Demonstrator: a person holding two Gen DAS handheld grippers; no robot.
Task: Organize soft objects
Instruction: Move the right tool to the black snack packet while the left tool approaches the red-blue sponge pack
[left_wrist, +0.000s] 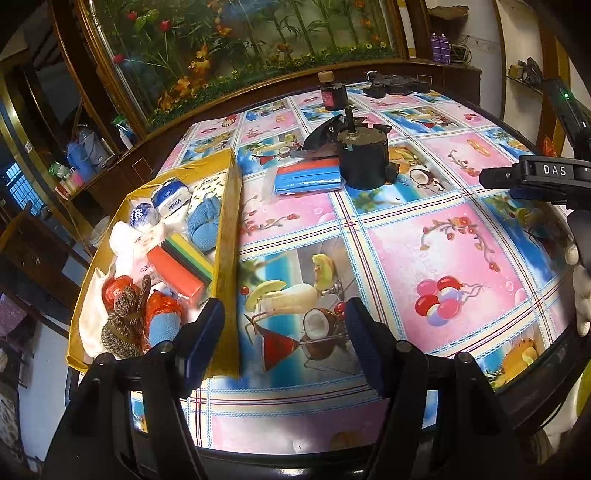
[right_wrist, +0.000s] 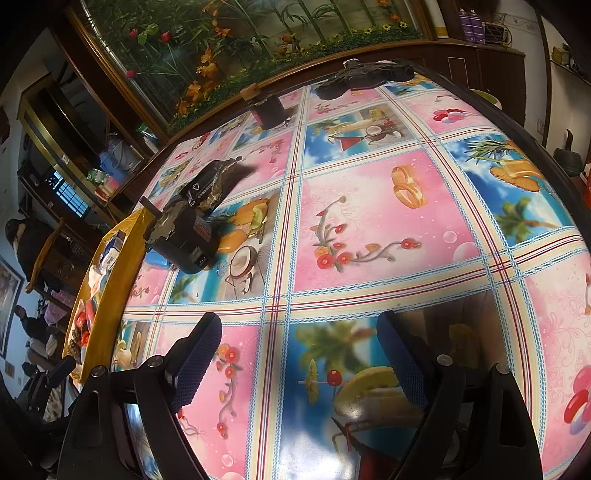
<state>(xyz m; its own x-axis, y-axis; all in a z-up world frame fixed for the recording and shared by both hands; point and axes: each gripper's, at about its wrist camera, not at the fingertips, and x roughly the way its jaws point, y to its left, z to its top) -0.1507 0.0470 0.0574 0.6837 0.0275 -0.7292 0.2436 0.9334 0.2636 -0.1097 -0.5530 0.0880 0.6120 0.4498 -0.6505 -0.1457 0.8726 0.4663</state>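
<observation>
A yellow box (left_wrist: 229, 236) stands at the table's left and holds several soft things: a tissue pack (left_wrist: 170, 201), blue knitted cloth (left_wrist: 203, 221), stacked coloured sponges (left_wrist: 184, 266), a brown knitted piece (left_wrist: 125, 321) and orange bags. A blue and red packet of face masks (left_wrist: 306, 176) lies on the table beyond the box. My left gripper (left_wrist: 284, 336) is open and empty, just right of the box's near wall. My right gripper (right_wrist: 299, 365) is open and empty above the table; its body shows in the left wrist view (left_wrist: 535, 177). The box also shows in the right wrist view (right_wrist: 110, 266).
A black motor (left_wrist: 364, 162) stands right behind the mask packet, with a dark pouch (left_wrist: 323, 133) next to it. A small dark bottle (left_wrist: 332, 92) and a black tool (left_wrist: 397, 86) sit at the far edge. The tablecloth (left_wrist: 424, 240) is glossy and patterned.
</observation>
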